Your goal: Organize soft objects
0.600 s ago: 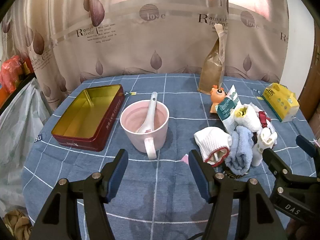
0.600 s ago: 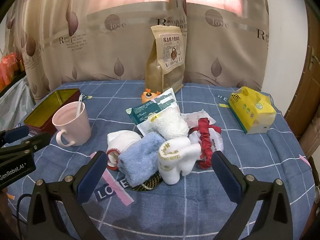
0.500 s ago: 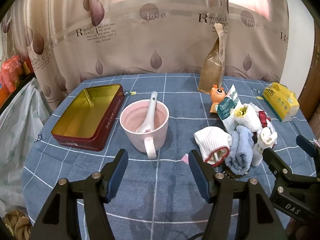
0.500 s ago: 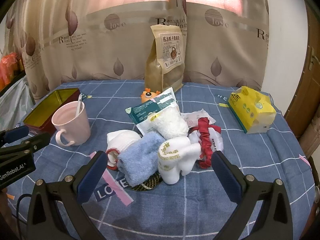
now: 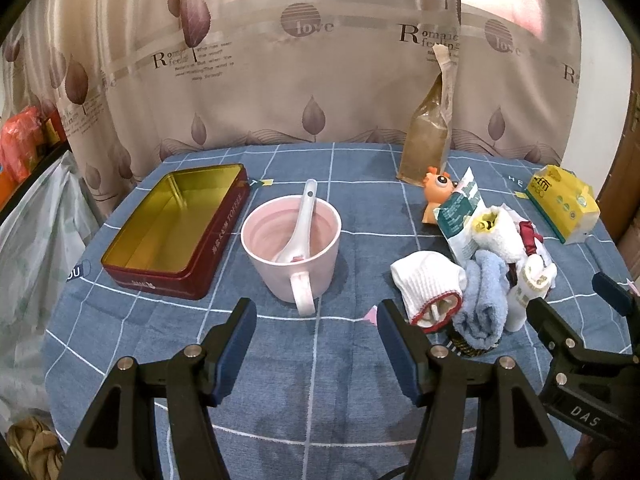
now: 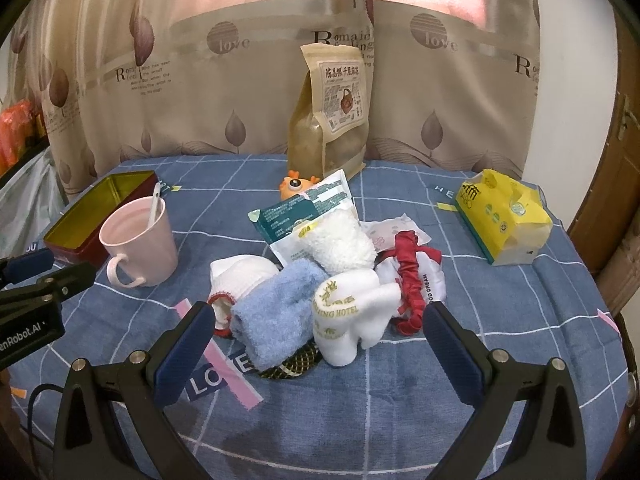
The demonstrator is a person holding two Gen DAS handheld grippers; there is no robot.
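Observation:
A heap of soft things lies mid-table: a blue towel roll, a white hotel towel, a fluffy white towel, a white red-trimmed sock and a red scrunchie. The heap also shows at the right of the left wrist view, with the blue towel roll in front. My right gripper is open and empty, just short of the heap. My left gripper is open and empty in front of a pink mug. An open red tin lies left of the mug.
A spoon stands in the mug. A brown snack bag, an orange toy and a green-white packet are behind the heap. A yellow tissue pack lies at right. A curtain hangs behind the table.

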